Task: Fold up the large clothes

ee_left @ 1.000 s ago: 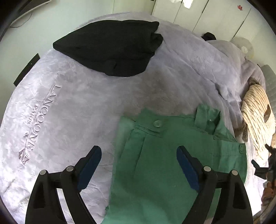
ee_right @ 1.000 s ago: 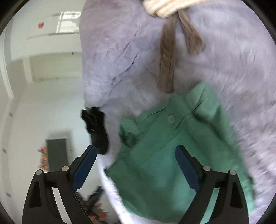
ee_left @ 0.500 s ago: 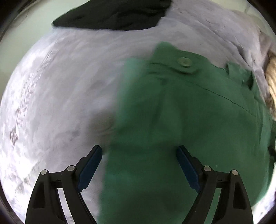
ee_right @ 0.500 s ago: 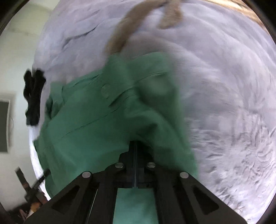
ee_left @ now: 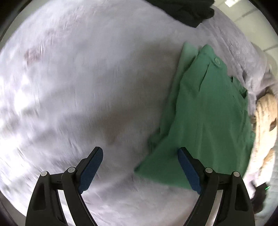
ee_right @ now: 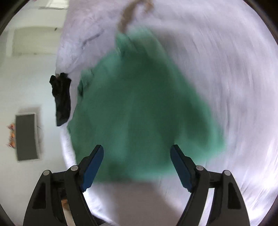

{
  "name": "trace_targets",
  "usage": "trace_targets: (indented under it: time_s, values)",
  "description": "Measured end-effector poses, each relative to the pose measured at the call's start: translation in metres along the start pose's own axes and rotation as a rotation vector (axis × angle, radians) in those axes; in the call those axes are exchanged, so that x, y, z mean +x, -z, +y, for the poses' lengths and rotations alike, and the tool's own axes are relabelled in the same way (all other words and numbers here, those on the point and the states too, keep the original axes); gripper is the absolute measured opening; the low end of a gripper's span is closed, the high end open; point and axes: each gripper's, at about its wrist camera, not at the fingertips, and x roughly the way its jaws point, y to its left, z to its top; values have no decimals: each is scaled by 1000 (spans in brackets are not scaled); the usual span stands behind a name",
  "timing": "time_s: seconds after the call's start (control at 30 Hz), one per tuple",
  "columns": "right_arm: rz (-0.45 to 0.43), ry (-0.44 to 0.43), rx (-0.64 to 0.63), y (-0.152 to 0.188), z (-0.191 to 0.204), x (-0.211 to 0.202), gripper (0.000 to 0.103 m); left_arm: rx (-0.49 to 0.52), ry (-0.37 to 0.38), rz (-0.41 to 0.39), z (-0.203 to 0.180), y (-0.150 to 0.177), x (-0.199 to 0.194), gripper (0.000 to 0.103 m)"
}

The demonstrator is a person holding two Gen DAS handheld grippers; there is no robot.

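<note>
Both the left gripper [ee_left: 139, 167] and right gripper [ee_right: 137, 166] hang wide and empty above green trousers [ee_left: 205, 111] lying part-folded near the edge of a grey bed [ee_left: 86, 78], further folds apparently remaining.

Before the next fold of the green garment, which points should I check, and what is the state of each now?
1. Left claw open, holding nothing: ok.
2. Right claw open, holding nothing: ok.
3. Green garment lies on the grey blanket: ok.
4. Garment flat, edges aligned: not ok, a lighter layer sticks out at its left side.
5. Black garment apart from it: ok.
6. Right view sharp enough to aim: not ok, blurred.
</note>
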Motion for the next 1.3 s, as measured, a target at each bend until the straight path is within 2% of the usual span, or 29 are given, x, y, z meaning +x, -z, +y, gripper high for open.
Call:
trace_targets:
  time_s: [0.07, 0.13, 0.2, 0.23, 0.27, 0.3, 0.33, 0.37, 0.43, 0.53, 0.6, 0.67, 0.77, 0.83, 0.93, 1.07, 1.3]
  values:
    - [26, -14, 88, 22, -21, 4, 82, -17, 25, 15, 1, 8, 7, 89]
    - [15, 6, 159, 34, -38, 7, 82, -20, 23, 13, -3, 9, 12, 89]
    - [-41, -7, 209, 30, -49, 10, 82, -22, 39, -5, -10, 6, 13, 77]
    - [-76, -25, 228, 25, -52, 8, 82, -16, 55, -9, -13, 3, 13, 53]
    - [-113, -39, 239, 18, -53, 5, 78, -7, 73, -6, -14, 0, 14, 24]
    - [-144, -43, 243, 11, -53, 4, 69, 11, 84, -1, -19, -2, 13, 16]
    - [-161, -28, 248, 5, -53, 2, 29, 32, 69, -4, -24, -4, 12, 15]
    - [-153, 13, 253, -1, -51, 2, 9, 70, 57, -11, -29, -4, 10, 9]
    - [-136, 66, 212, -7, -39, -4, 6, 152, 44, -20, -32, 4, 4, 9]
    - [-140, 170, 61, -3, -12, -11, 6, 175, 0, -6, -21, 12, 8, 9]
    - [-128, 233, 54, -4, -20, -8, 6, 143, -3, 17, -10, 11, 20, 9]
    - [-91, 268, 98, -10, -49, -3, 6, 117, 19, 34, -3, 12, 30, 9]
    - [-57, 246, 151, -17, -64, 12, 6, 148, 2, 27, -2, 13, 24, 9]
    - [-54, 276, 110, -15, -59, 11, 6, 177, -43, 18, -2, 16, 20, 9]
    - [-50, 312, 60, -10, -48, 4, 7, 165, -120, 7, 7, 20, 10, 9]
    - [-47, 307, 63, 2, -42, -11, 9, 159, -140, -3, 9, 31, -5, 9]
    - [-11, 283, 15, 27, -16, -6, 10, 234, -192, 15, -23, 50, -13, 9]
